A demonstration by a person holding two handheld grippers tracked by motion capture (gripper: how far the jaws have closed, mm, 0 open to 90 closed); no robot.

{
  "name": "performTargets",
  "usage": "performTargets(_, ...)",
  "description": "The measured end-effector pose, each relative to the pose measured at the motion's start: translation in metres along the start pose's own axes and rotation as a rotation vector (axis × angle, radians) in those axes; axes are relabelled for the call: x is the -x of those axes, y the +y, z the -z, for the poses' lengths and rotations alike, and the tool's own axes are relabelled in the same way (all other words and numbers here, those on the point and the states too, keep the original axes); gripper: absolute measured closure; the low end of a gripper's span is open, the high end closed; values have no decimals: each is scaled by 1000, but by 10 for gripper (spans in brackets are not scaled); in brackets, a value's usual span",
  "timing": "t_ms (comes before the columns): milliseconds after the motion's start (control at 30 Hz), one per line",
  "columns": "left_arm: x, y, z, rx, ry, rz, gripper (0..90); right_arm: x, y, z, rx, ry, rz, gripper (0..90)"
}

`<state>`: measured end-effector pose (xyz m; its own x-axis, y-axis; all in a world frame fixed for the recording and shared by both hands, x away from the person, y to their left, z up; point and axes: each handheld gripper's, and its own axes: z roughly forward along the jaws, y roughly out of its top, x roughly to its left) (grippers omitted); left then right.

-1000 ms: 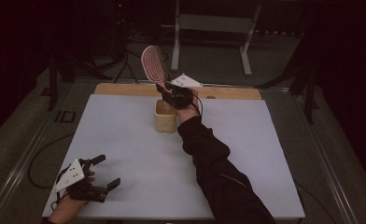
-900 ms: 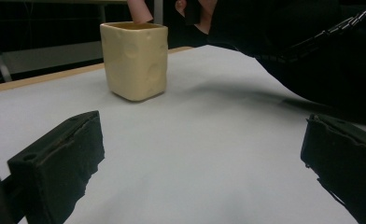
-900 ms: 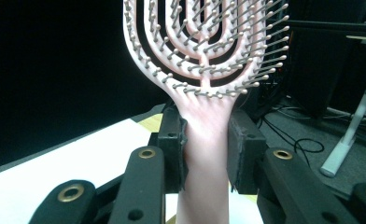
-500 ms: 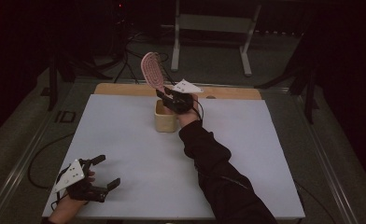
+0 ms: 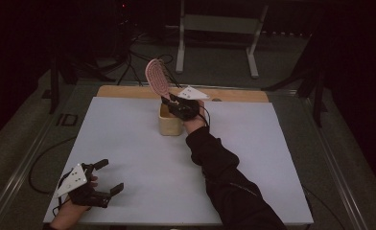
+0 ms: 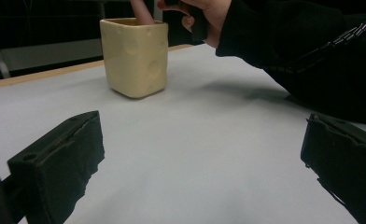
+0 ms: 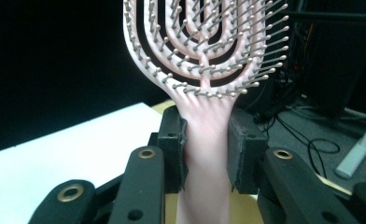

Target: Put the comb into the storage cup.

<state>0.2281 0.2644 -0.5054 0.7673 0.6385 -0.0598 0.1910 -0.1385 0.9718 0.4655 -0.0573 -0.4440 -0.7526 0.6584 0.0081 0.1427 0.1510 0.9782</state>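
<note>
moved: brush [image 5: 156,79] sunk lower, handle now in cup [image 5: 170,121] | right gripper [image 5: 177,106] clamps handle above cup | left gripper [image 5: 105,176] open, idle | next: release, lift clear

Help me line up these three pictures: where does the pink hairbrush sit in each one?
High view: the pink hairbrush rises at top centre, above the cream cup, handle clamped in the right gripper.
Left gripper view: its handle pokes out of the cup at the top edge.
Right gripper view: it fills the centre, handle between the jaws.
Shared landmark: the cream cup.
</note>
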Motion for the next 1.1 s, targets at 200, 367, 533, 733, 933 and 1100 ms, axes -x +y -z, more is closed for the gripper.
performTargets(200,0,0,-1,0,1,2,0,3,-3,-1,-27,-6,2,700)
performTargets(367,0,0,0,-1,2,0,0,3,-6,-2,-50,3,-15,553)
performTargets(533,0,0,0,-3,1,-6,0,-1,-12,-3,-127,21,-9,207)
performTargets(733,1,1,-1,-4,3,-8,0,4,-15,2,-137,61,-38,101)
performTargets(933,1,1,-1,-4,3,-8,0,5,-10,5,-146,51,-28,102)
performTargets(1100,1,1,-1,-5,2,-6,0,4,-6,8,-166,78,-31,102)
